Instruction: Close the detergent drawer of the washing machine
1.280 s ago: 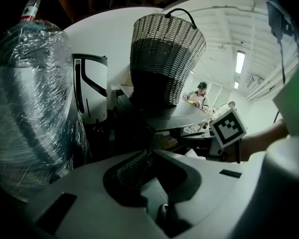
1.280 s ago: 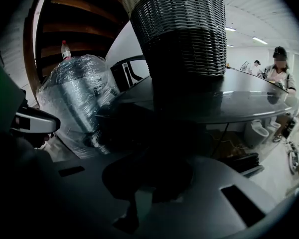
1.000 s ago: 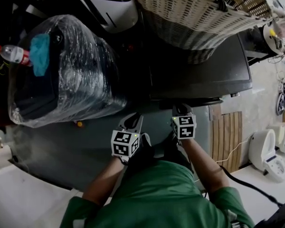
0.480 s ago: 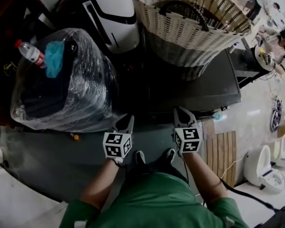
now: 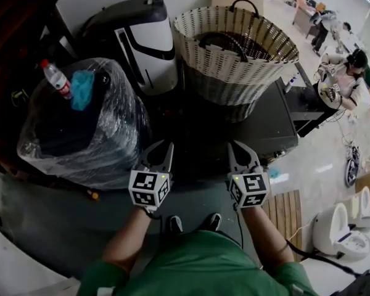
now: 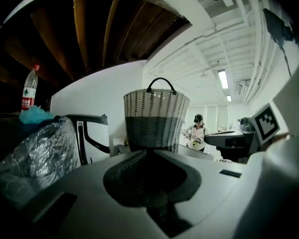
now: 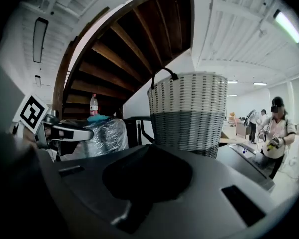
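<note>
Detergent drawer shows in no view; it is probably on the front of the dark washing machine (image 5: pixel 268 125) under the basket (image 5: pixel 234 48). The left gripper (image 5: pixel 160 148) and right gripper (image 5: pixel 239 148) hang near it, jaws together, empty. A blind push risks missing the drawer.

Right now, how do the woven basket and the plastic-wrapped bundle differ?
The woven basket is open-topped; the plastic-wrapped bundle is sealed in clear film. Basket is pale above a grey band; bundle is dark. Bundle carries a bottle and blue cloth on top; basket doesn't. Both stand upright.

One wicker basket (image 5: pixel 229 82), one bottle (image 5: pixel 57 80), one wrapped bundle (image 5: pixel 80 137).
</note>
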The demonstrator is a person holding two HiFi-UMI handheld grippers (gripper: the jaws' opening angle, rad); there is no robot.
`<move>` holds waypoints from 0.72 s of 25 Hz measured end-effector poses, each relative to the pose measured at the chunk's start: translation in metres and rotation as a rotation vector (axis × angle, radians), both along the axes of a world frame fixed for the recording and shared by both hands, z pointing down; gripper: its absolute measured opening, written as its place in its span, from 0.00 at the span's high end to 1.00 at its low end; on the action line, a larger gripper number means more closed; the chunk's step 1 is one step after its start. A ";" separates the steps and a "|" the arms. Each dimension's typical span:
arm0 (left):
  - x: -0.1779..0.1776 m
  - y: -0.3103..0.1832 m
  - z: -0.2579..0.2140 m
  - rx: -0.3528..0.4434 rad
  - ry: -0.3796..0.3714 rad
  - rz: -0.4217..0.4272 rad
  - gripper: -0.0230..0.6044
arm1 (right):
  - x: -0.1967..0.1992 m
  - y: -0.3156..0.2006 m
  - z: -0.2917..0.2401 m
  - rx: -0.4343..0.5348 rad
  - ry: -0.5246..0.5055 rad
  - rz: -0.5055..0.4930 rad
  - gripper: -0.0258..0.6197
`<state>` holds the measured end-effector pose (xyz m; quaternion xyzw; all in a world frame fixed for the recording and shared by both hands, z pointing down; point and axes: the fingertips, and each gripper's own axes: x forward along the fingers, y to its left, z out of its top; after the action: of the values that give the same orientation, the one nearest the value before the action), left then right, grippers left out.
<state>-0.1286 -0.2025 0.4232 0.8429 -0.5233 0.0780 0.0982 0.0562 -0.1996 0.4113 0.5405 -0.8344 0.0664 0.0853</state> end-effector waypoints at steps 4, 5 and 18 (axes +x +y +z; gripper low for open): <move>0.009 0.006 -0.043 0.082 0.021 0.010 0.88 | 0.009 0.007 -0.048 0.102 -0.016 0.002 0.93; 0.011 0.007 -0.054 0.103 0.024 0.013 0.88 | 0.010 0.008 -0.060 0.128 -0.021 0.003 0.93; 0.016 0.014 -0.120 0.252 0.029 0.000 0.88 | 0.014 0.018 -0.120 0.302 0.037 -0.023 0.93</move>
<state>-0.1126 -0.1884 0.3035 0.8497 -0.5272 -0.0008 -0.0009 0.0706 -0.1815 0.2908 0.5388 -0.8392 -0.0706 0.0191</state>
